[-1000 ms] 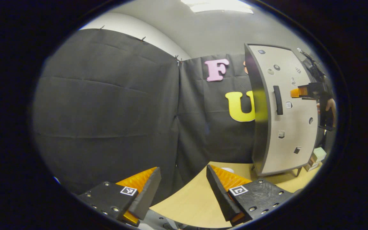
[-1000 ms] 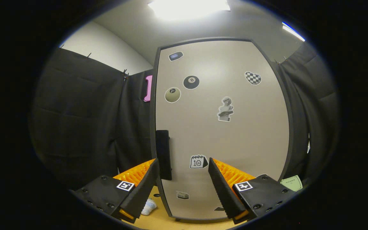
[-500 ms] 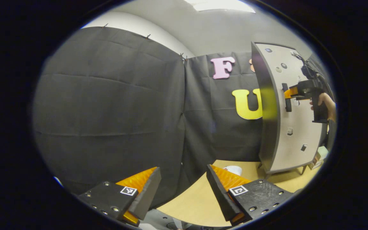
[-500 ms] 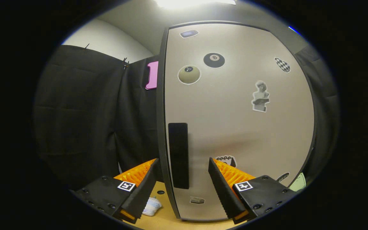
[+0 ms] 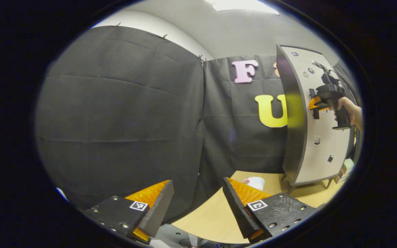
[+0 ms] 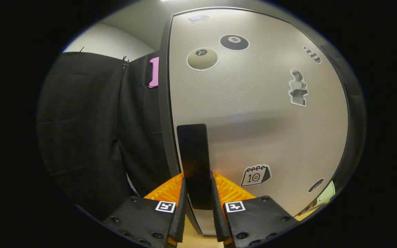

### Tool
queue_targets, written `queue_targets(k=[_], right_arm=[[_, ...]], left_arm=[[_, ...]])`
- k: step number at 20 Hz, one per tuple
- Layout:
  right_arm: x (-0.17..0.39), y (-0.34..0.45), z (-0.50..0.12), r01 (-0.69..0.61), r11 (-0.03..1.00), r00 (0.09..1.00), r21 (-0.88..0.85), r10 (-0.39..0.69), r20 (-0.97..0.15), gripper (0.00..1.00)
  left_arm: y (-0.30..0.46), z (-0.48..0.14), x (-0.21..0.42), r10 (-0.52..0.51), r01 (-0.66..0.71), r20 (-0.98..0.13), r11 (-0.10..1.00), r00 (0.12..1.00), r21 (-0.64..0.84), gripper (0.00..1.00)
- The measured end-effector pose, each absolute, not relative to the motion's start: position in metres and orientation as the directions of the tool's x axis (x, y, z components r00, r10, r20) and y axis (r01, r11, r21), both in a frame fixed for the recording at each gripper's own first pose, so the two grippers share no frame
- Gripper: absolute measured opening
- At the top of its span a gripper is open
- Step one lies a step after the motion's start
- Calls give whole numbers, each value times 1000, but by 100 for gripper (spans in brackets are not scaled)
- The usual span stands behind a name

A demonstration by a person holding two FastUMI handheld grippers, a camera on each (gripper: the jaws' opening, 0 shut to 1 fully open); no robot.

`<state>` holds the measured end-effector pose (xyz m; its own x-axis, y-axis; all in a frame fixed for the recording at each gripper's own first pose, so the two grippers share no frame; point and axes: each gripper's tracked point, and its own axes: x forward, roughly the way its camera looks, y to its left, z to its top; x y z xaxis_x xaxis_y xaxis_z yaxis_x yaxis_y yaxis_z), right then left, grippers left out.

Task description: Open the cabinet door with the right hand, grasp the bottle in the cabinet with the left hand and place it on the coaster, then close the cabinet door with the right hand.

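Observation:
A tall beige cabinet door [image 6: 253,110] with stickers and a dark frame stands closed right in front of the right gripper view. My right gripper [image 6: 197,206] is shut on its black vertical handle [image 6: 193,162], a finger pressing each side. In the left gripper view the cabinet [image 5: 317,120] stands at the far right on the table, with the right gripper [image 5: 317,102] and a hand [image 5: 352,113] at its handle. My left gripper [image 5: 196,203] hovers open over the table's near edge, nothing between its fingers. The bottle is hidden inside the cabinet.
The light wooden table [image 5: 215,217] runs toward the cabinet. A small white object [image 5: 255,182] lies on it left of the cabinet's feet. Small boxes [image 5: 343,170] sit to the cabinet's right. Black cloth walls [image 5: 122,117] stand close behind the table.
My right gripper moved in to the cabinet door and closed its fingers on the black handle. The left gripper view drifted slightly; that gripper stayed open.

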<state>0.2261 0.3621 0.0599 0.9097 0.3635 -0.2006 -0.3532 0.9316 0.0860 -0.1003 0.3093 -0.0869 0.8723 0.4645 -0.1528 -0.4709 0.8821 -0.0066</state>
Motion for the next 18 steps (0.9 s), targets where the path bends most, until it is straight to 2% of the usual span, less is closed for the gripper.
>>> queue_targets(k=[3,4,8,9,14,15,18], right_arm=[[227,359,60,-368,928,903,55,371,-218,26],[224,361,57,-375,926,900,50,377,-220,19],[216,358,59,-418,906,879,66,422,-222,18],[212,358,59,-430,899,871,79,436,-224,15],[198,349,61,-490,867,839,97,498,-219,15],[194,347,61,-499,861,833,103,509,-217,19],[188,342,62,-522,844,817,120,536,-215,19]], left_arm=[[307,-85,-98,454,-461,-150,888,878,-11,87],[307,-85,-95,450,-455,-146,890,881,-6,87],[298,-80,-82,423,-427,-138,904,895,7,89],[297,-78,-77,416,-419,-137,908,899,7,87],[286,-71,-73,371,-373,-125,928,920,5,87],[282,-69,-71,359,-361,-121,932,925,6,87],[259,-66,-49,319,-321,-114,947,941,6,87]])
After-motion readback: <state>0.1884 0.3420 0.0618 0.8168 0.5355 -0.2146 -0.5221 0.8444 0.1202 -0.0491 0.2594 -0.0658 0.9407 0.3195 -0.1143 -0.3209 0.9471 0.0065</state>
